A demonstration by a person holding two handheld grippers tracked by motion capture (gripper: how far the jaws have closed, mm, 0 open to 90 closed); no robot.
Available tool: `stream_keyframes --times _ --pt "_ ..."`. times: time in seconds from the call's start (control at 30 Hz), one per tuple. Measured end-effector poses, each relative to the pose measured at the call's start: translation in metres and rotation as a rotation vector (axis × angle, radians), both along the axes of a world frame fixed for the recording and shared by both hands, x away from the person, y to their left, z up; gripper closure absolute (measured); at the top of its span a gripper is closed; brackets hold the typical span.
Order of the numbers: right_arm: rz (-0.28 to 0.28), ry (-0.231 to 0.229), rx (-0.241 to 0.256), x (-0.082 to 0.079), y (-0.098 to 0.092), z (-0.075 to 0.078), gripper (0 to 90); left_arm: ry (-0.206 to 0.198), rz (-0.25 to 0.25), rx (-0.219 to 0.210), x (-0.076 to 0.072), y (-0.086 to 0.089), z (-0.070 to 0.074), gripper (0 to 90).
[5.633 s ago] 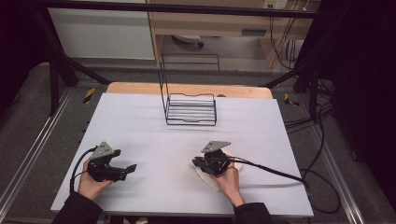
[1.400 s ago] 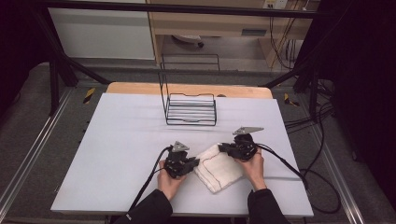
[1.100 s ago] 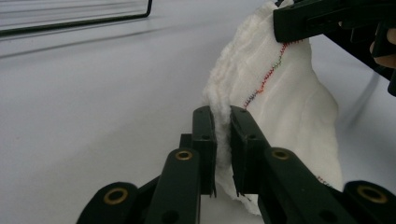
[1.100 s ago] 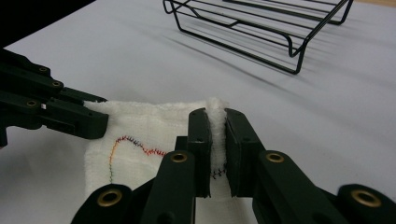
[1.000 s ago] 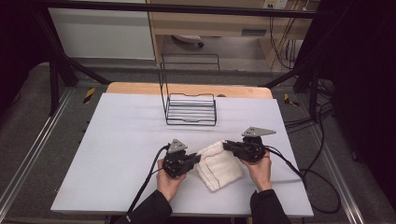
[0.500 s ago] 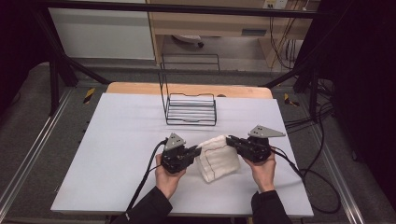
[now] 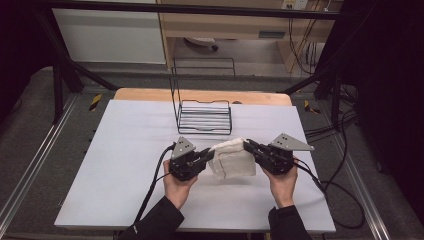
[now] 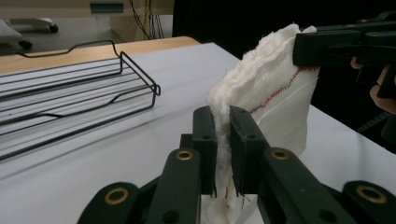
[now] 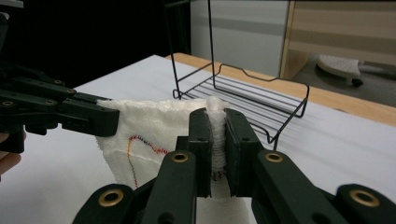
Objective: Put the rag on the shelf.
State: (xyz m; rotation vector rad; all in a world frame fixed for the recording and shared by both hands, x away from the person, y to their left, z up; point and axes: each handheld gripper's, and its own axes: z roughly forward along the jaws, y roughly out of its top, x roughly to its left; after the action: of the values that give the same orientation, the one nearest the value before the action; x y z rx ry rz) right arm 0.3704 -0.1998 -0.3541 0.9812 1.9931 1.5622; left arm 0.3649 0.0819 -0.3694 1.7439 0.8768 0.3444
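One folded white terry cloth with coloured stitching (image 7: 231, 159) hangs lifted off the white desk (image 7: 125, 150), stretched between two grippers. The left gripper (image 7: 209, 155) and right gripper (image 7: 248, 146) each clench an upper corner, hiding those edges. One black wire rack (image 7: 205, 116) stands beyond the fingers.

Hidden and cut-off parts of a held white cloth and the two grippers

In the left gripper view, the closed jaws cover the edge of the white cloth (image 8: 275, 93) they pinch, and its bottom runs off the frame. The right gripper (image 9: 215, 140) likewise hides the strip it clamps. From above, the person's sleeves leave the bottom edge, and the cloth's coloured stitching is probably too small to make out there.
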Motion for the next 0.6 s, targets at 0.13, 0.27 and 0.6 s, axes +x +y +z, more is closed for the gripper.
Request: stream_keyframes --times 0.13,0.27,0.6 --pt "-0.011 -0.030 0.020 -0.004 0.002 0.005 82.4 -0.032 0.007 -0.020 0.000 0.003 0.007 81.4" --pt "-0.017 -0.055 0.031 -0.006 0.004 0.009 82.4 -0.047 0.013 -0.036 0.000 0.006 0.012 81.4" --pt "-0.022 -0.097 0.071 -0.010 0.012 0.020 82.4 -0.102 0.025 -0.065 0.002 0.015 0.027 81.5"
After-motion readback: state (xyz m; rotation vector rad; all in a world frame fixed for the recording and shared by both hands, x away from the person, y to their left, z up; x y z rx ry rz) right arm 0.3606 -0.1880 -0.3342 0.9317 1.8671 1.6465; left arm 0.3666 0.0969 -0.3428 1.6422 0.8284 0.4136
